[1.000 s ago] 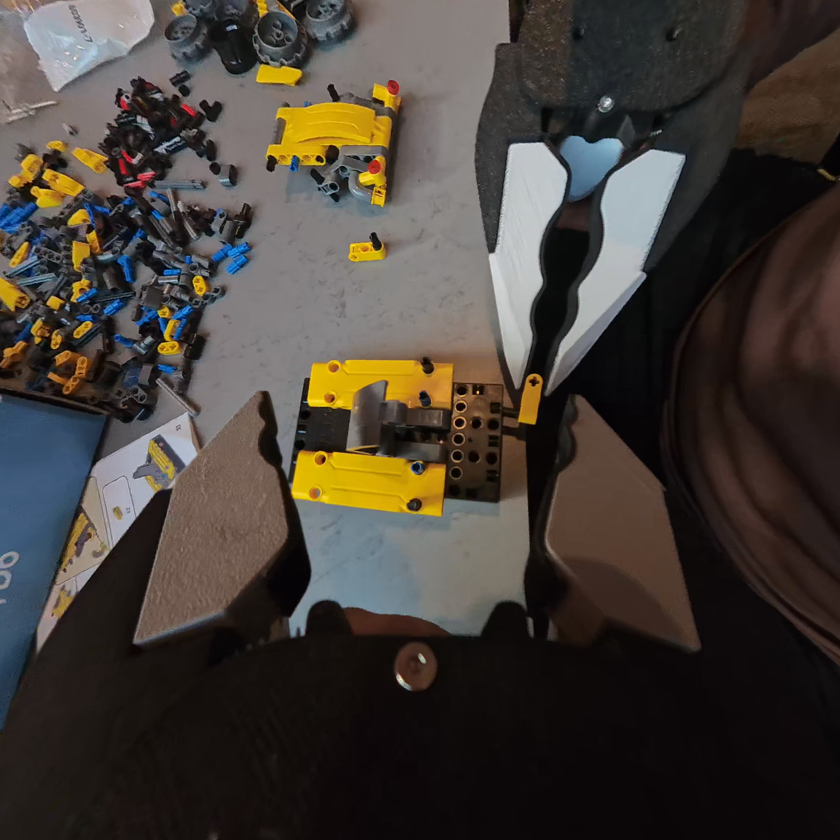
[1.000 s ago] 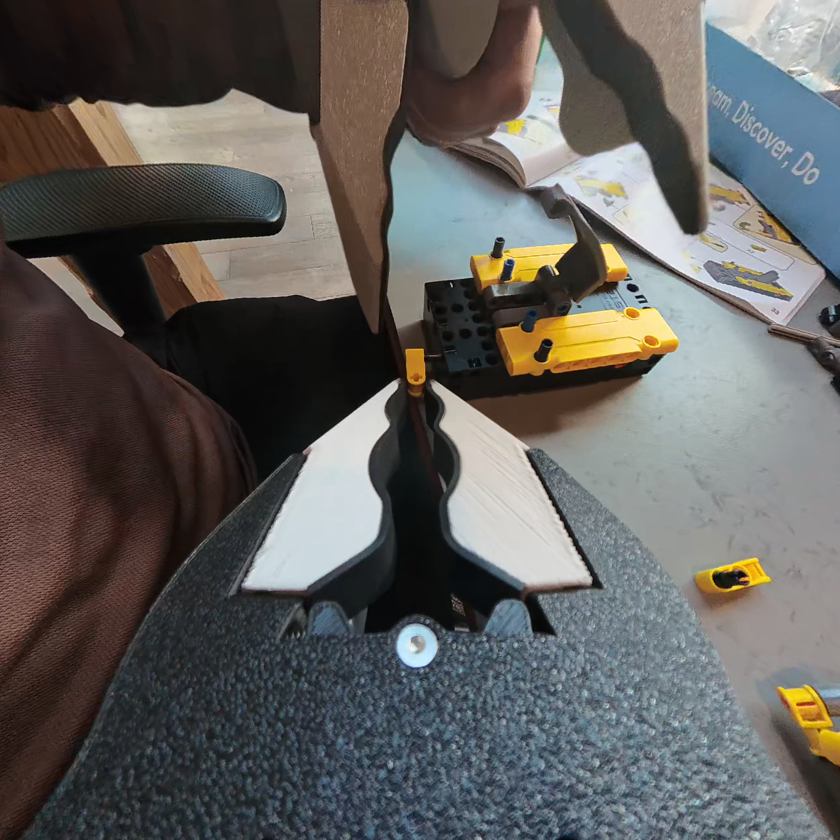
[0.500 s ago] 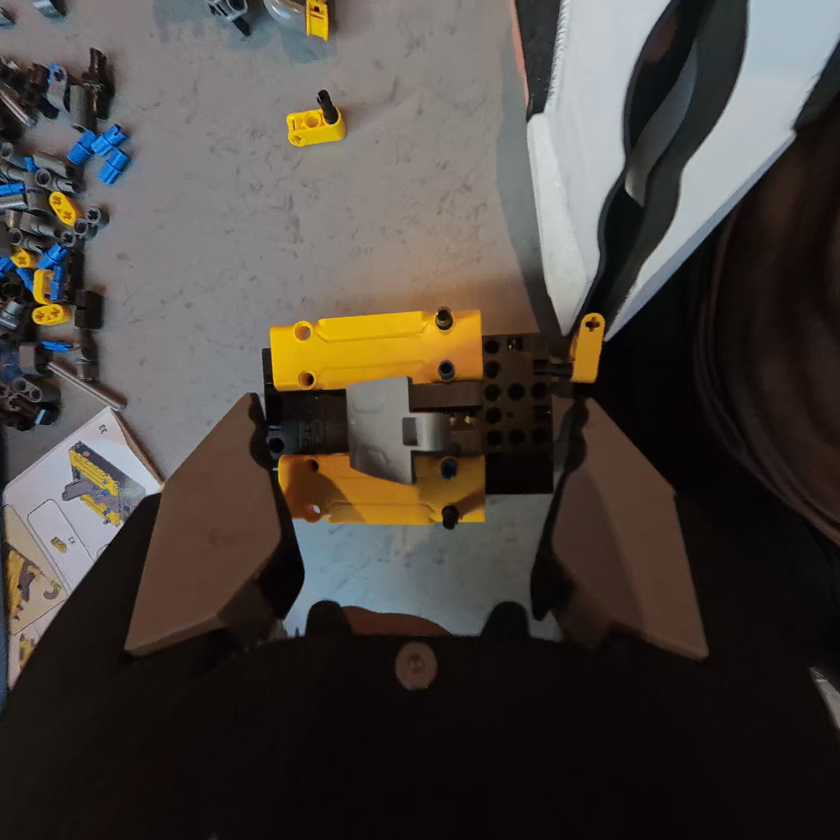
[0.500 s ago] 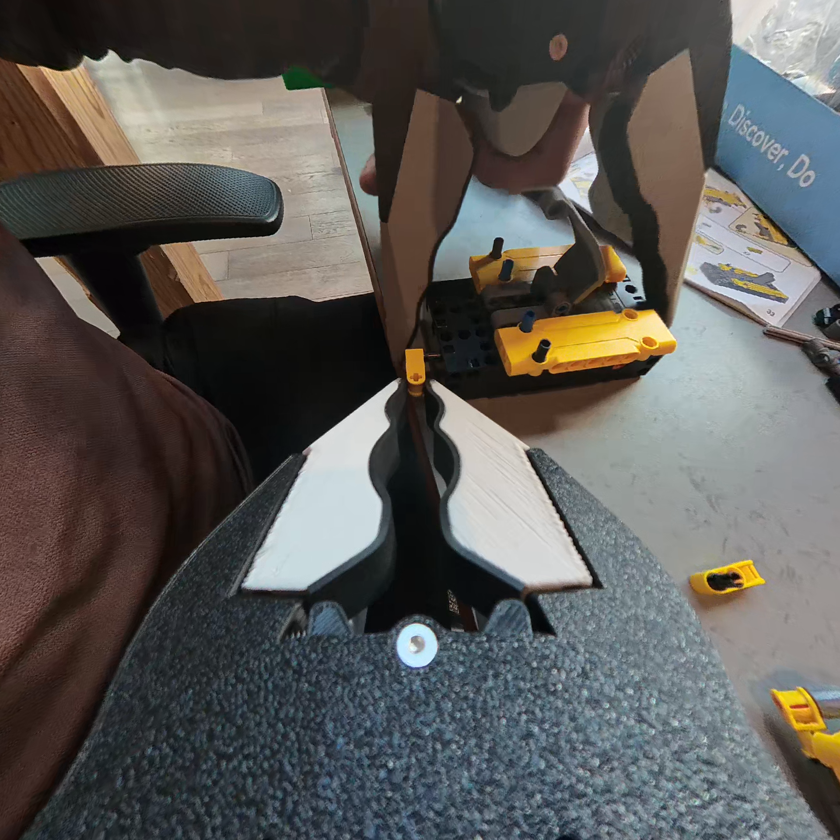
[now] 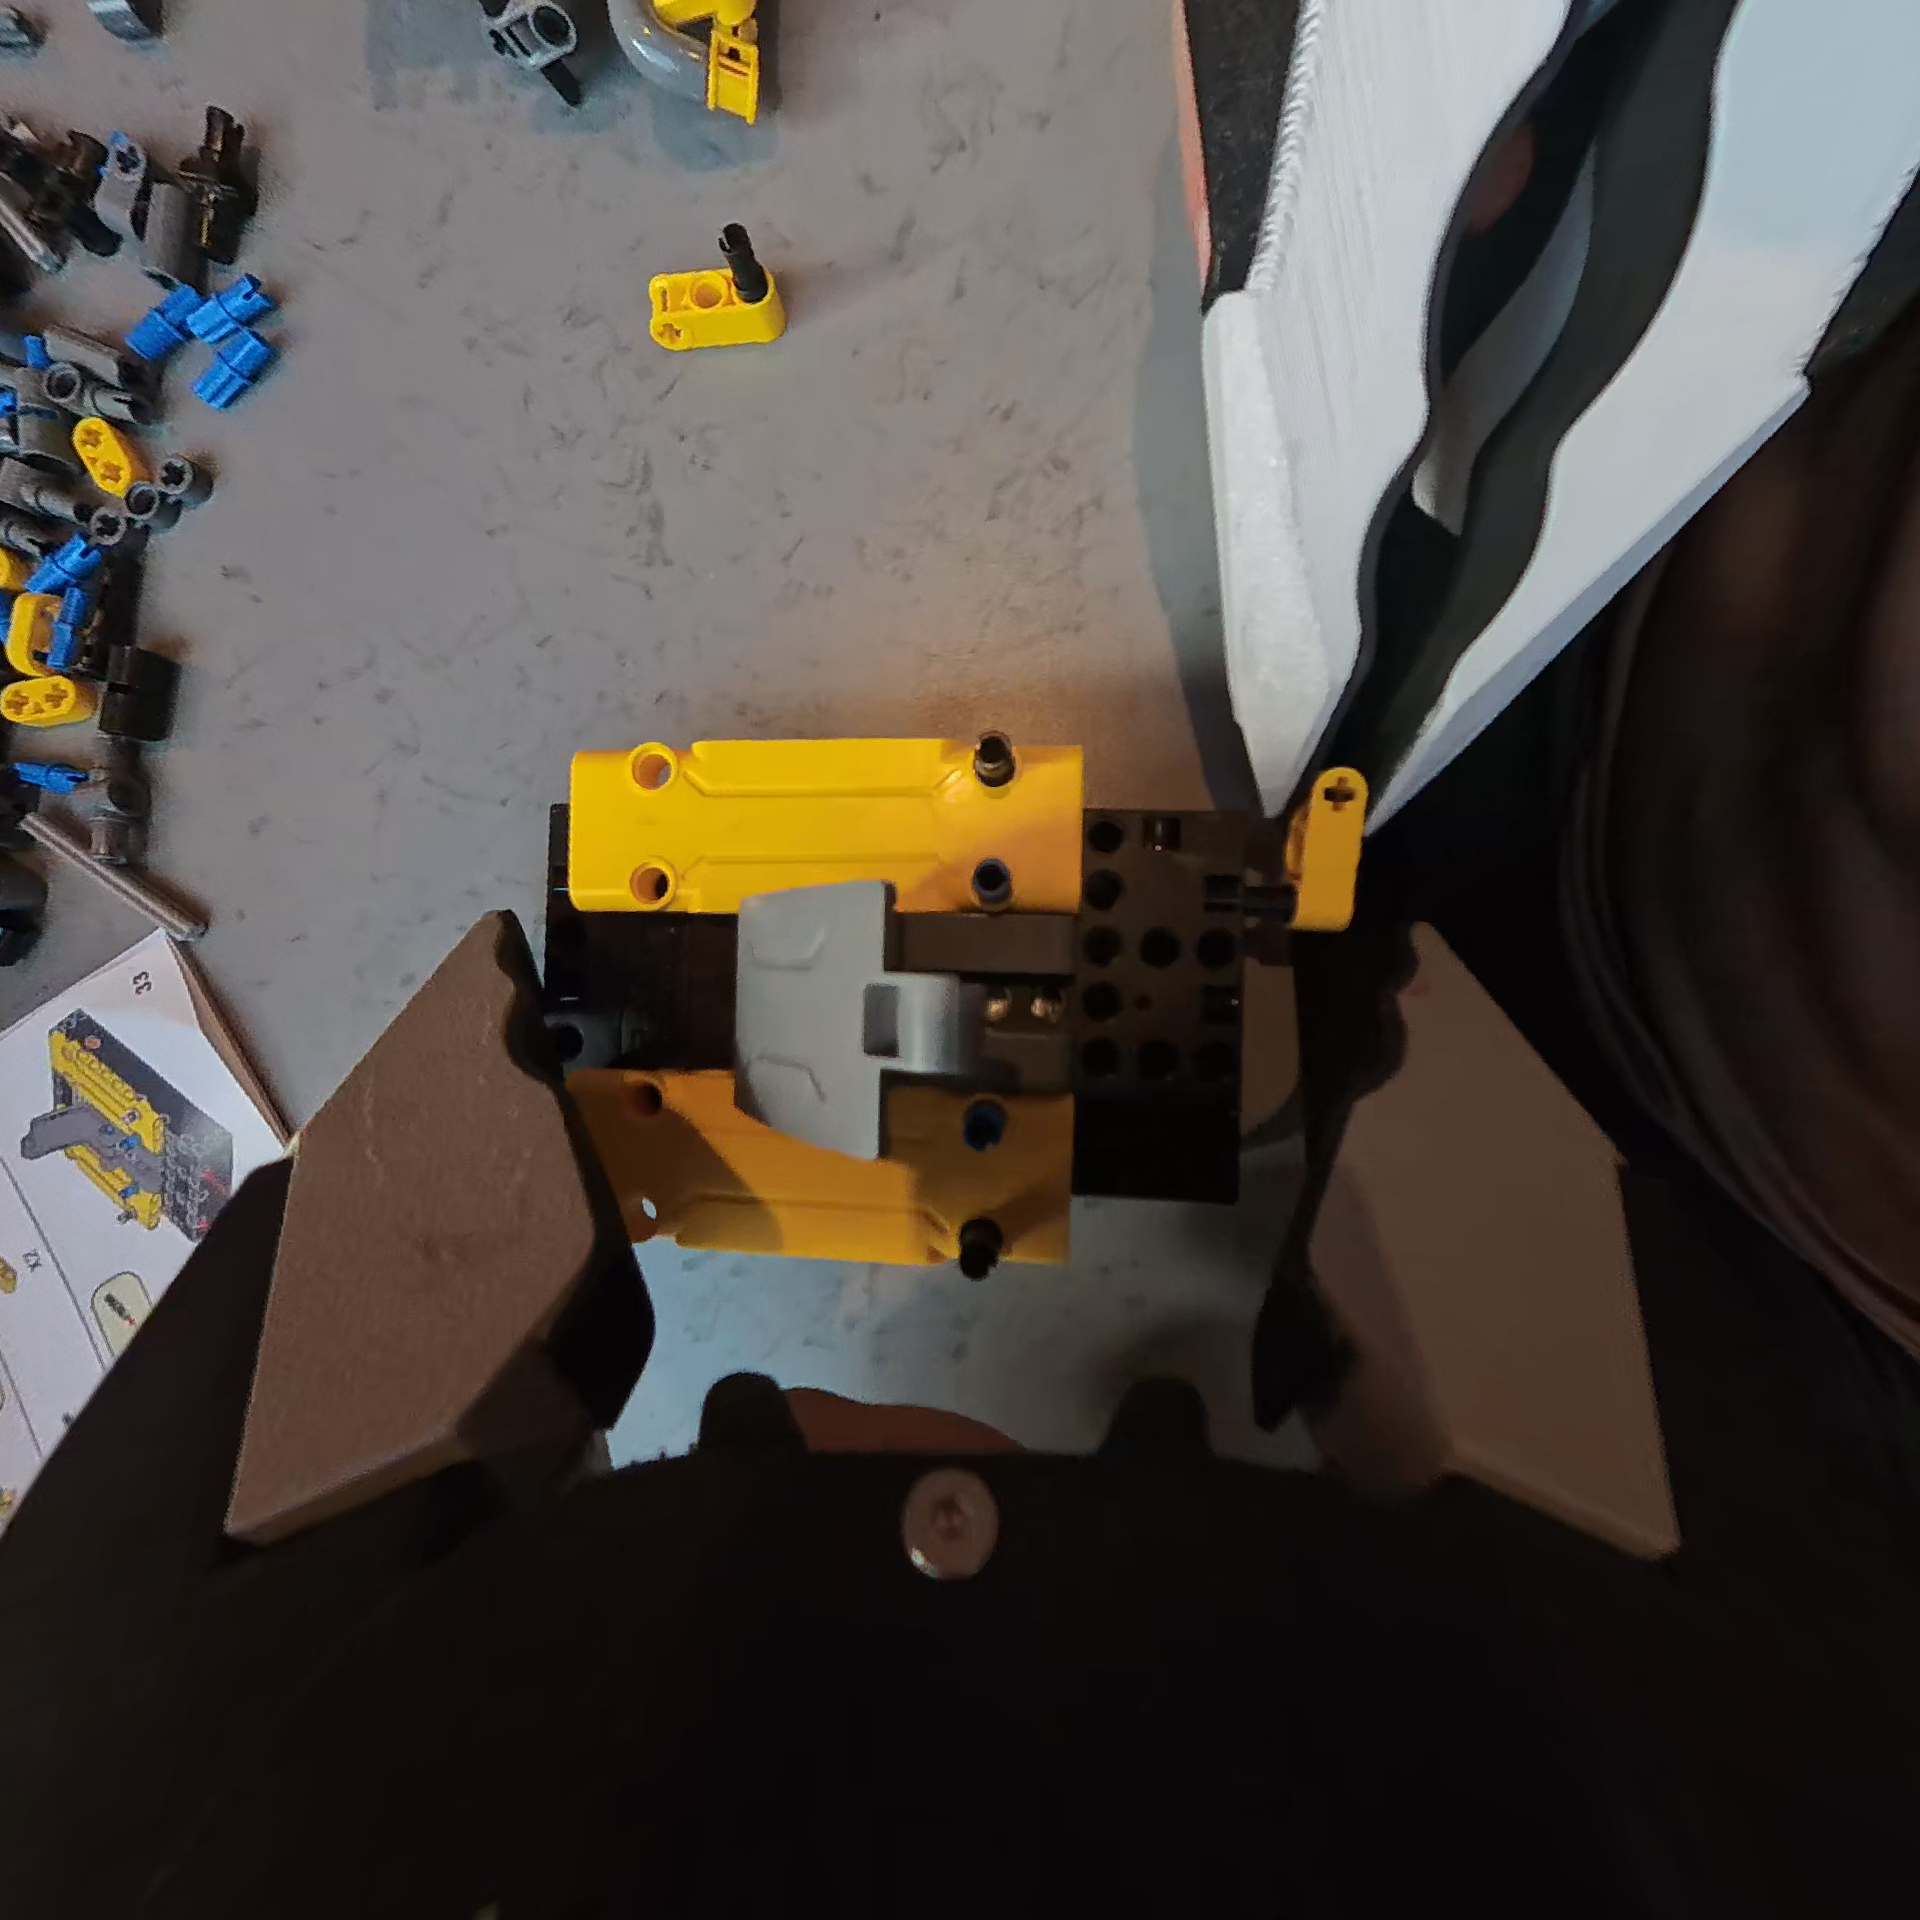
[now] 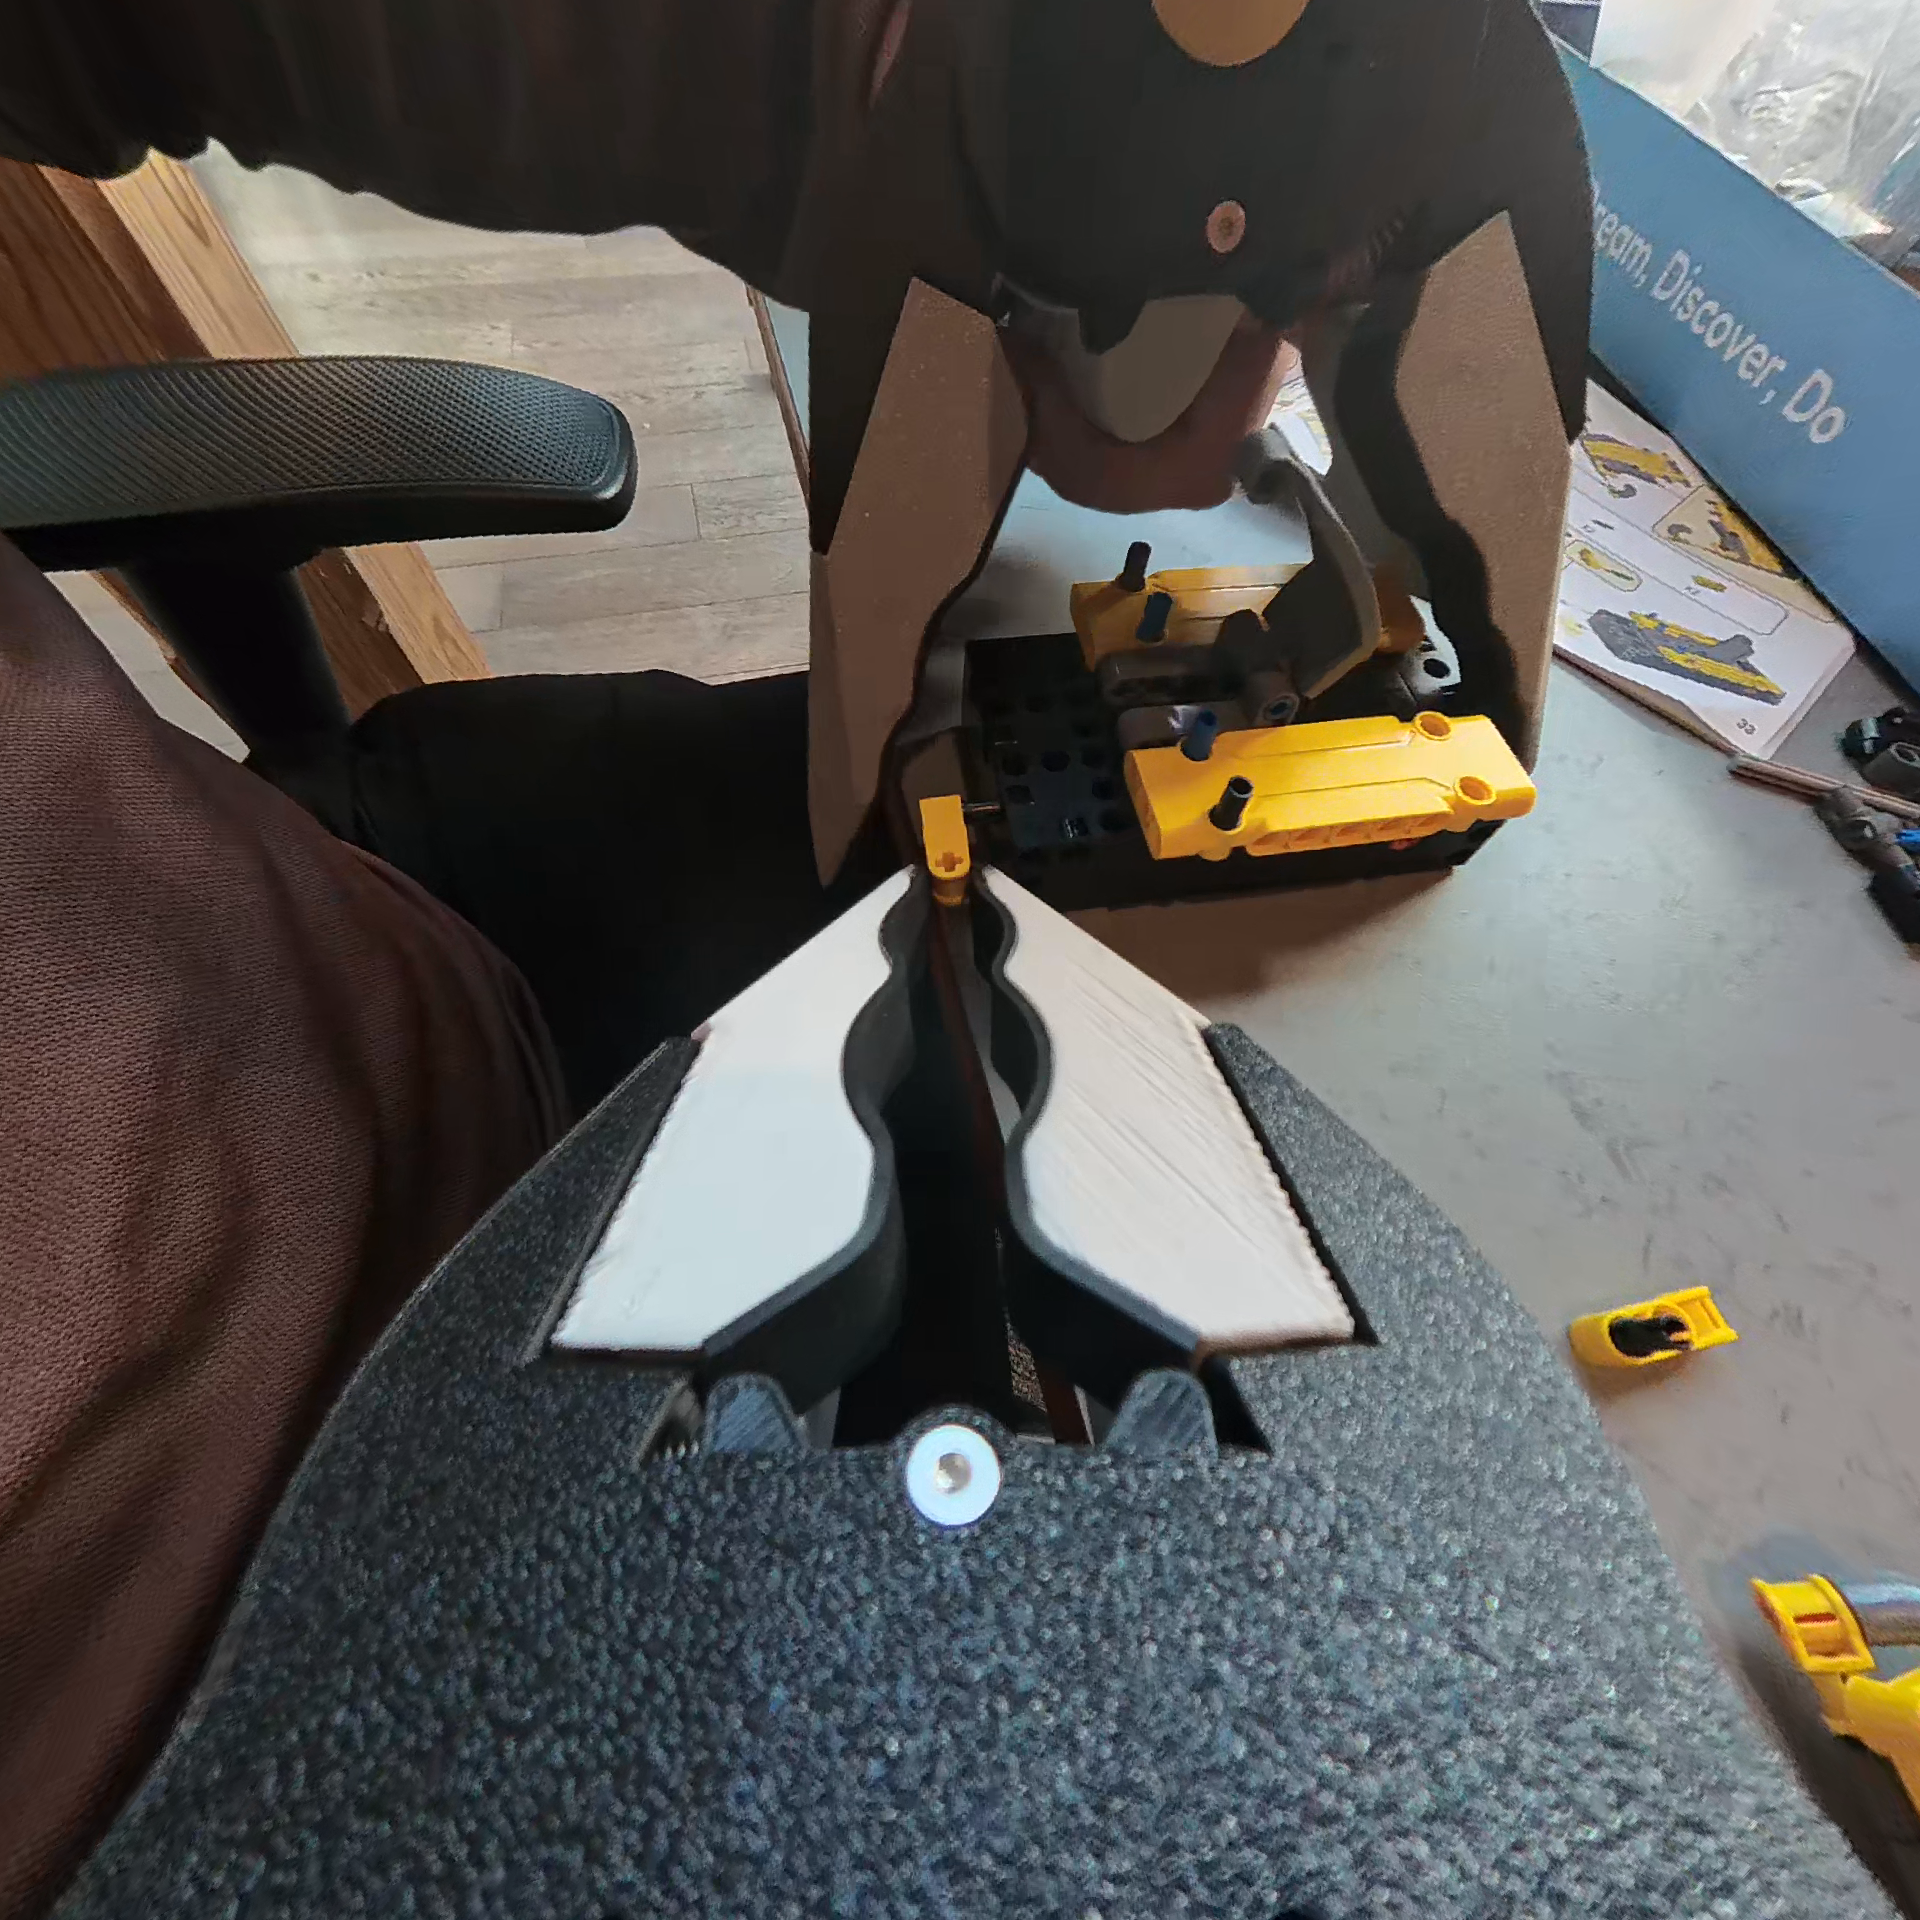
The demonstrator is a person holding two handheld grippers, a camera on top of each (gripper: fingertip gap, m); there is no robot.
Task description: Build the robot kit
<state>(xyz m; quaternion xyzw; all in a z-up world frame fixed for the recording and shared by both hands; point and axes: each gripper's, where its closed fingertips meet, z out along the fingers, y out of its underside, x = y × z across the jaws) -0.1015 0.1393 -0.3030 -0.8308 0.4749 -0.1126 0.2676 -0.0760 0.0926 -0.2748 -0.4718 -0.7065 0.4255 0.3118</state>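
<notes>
A yellow and black brick assembly (image 5: 821,831) with a grey lever lies on the grey table near its edge. My left gripper (image 5: 951,966) is open and straddles it from above. One brown finger (image 5: 416,1195) stands close to its left end and the other (image 5: 1455,1195) just off the black block's end. My right gripper (image 6: 940,878) is shut on a small yellow connector (image 6: 943,831), whose black pin meets the side of the black block. The connector also shows in the left wrist view (image 5: 1325,847), under the white fingers (image 5: 1299,416). The assembly (image 6: 1330,779) and left gripper (image 6: 1179,800) show in the right wrist view.
A pile of loose black, blue and yellow parts (image 5: 83,520) lies at the left. A small yellow piece with a black pin (image 5: 717,301) lies beyond the assembly. An instruction booklet (image 5: 104,1143) and a blue box (image 6: 1745,343) lie nearby. A chair armrest (image 6: 312,447) stands off the table edge.
My left gripper has come down and forward over the assembly, so its open fingers now flank it. My right gripper keeps the yellow connector at the block's side.
</notes>
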